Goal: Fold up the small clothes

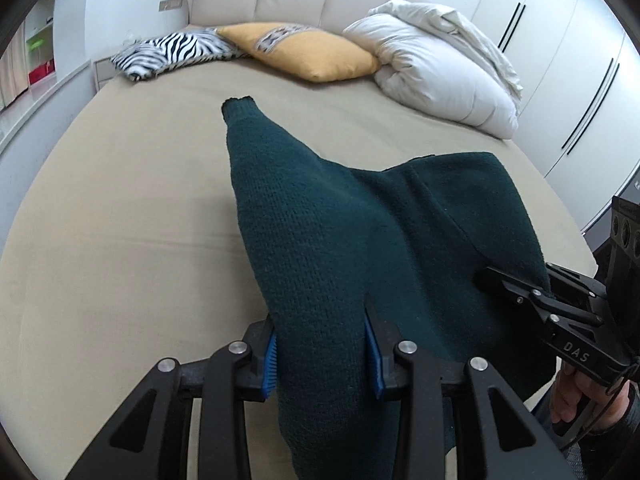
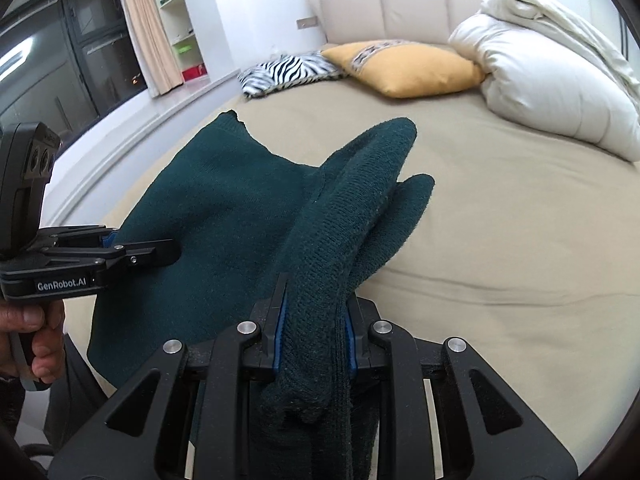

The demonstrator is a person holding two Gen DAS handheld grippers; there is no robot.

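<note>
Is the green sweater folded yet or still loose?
Loose: green sweater hangs bunched between left gripper and right gripper, sleeves trailing onto the bed.

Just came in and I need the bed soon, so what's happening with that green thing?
A person is working on a dark green knit garment with a handheld gripper in each hand. The left gripper is clamped on one bunched part of it, and the right gripper is clamped on another. The garment hangs between them over the beige bed, not yet folded. A zebra pillow, a yellow pillow and a white duvet sit by the headboard.
</note>
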